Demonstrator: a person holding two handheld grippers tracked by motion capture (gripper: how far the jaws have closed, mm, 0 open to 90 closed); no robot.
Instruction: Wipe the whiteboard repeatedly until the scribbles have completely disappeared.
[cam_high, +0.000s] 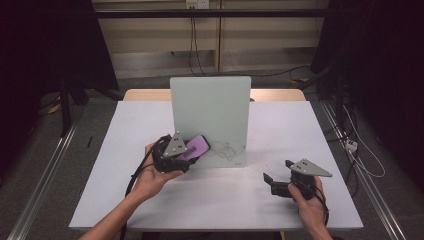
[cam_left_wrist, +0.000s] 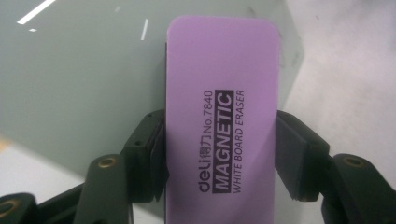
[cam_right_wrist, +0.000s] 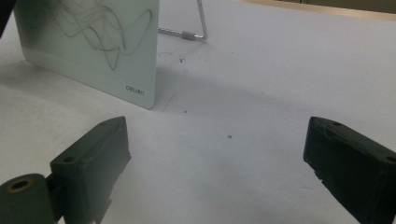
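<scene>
High view puts the purple eraser (cam_high: 196, 147) at the lower left part of the upright board (cam_high: 210, 100), its long axis pointing up and right toward the scribbles (cam_high: 227, 148) just beyond its tip. My left gripper (cam_high: 187, 152) clamps it across its narrow sides. My right gripper (cam_high: 270, 181) rests near the table's (cam_high: 280, 125) front right edge, jaws spread wide on nothing, so the left hand is nearer the marks.
</scene>
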